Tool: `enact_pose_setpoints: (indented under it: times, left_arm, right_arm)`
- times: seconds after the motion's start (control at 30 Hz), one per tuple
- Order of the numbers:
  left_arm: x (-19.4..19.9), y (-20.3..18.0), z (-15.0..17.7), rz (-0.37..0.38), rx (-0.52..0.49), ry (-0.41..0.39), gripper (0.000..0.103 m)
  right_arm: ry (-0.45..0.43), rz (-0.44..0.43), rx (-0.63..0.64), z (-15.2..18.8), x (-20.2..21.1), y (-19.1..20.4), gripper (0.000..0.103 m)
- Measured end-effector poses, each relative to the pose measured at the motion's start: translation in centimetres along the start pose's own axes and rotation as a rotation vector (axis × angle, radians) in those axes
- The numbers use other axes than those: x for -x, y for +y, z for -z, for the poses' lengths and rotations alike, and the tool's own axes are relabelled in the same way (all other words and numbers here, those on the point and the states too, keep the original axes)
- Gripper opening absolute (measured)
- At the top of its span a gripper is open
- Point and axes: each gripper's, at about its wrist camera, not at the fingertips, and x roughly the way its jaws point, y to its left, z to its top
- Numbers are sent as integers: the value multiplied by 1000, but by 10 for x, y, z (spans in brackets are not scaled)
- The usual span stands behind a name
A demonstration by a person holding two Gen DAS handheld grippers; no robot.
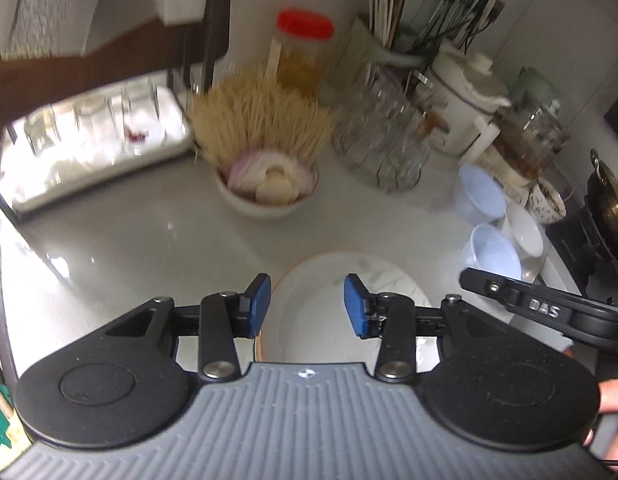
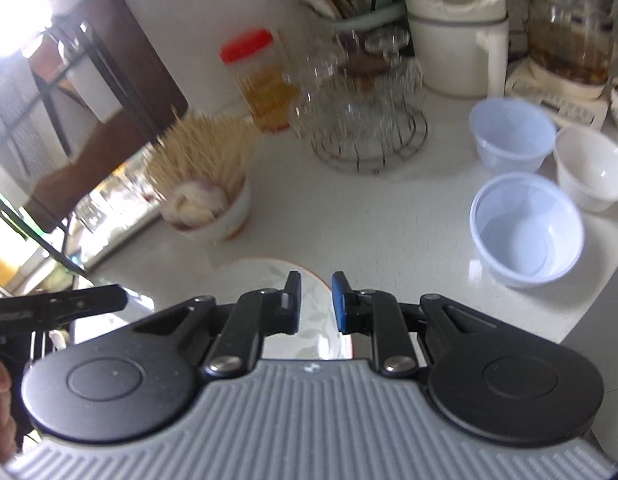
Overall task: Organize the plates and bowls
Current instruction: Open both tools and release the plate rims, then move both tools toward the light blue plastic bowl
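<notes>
While both grippers hung above the white counter (image 1: 121, 236), the left gripper (image 1: 307, 306) had its blue pads spread apart with nothing between them; the plate (image 1: 325, 312) lay flat on the counter below that gap. The right gripper (image 2: 316, 303) kept its pads close together with a narrow gap, pinching nothing, and the plate's orange-edged rim (image 2: 265, 266) showed beneath and beyond its tips.

In the right wrist view, two translucent plastic bowls (image 2: 525, 228) stood at about two o'clock from the plate, well apart from it, with a white bowl (image 2: 593, 168) just beside them farther right. A ceramic bowl (image 1: 265, 196) holding toothpicks and garlic stood at eleven o'clock from the plate in the left wrist view. Behind it, at twelve o'clock, stood a jar with a red lid (image 1: 305, 48), and at one o'clock a wire rack of glasses (image 1: 381, 140). A white pot with a lid (image 2: 457, 36) and a utensil holder (image 1: 393, 40) lined the back wall. The scene was somewhat blurred.
</notes>
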Motion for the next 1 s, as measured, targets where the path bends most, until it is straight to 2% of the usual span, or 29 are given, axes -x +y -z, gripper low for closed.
enact_pose_setpoints:
  times: [0.23,0.43,0.63,0.83,1.0]
  left_arm:
    - [22,-19,-12,5,-19,-52,46]
    - [25,-48,-17,-15,5,-86,46]
    - [11,-91,-18,-35,40,-88,46]
    - [-3,-138,-18,-75,23,-80,46]
    - [-24,-169,-23,-70,19,-52,46]
  right_arm:
    - [-103,6,37,-13,40,8,20]
    - [-151,-8,88,-27,54,-7,21]
    - [-145,-30,99,-39,60,-47,20]
    - [-155,-48,96,-50,65,-91,20]
    - [-135,-39,53,-53,63,-131,20]
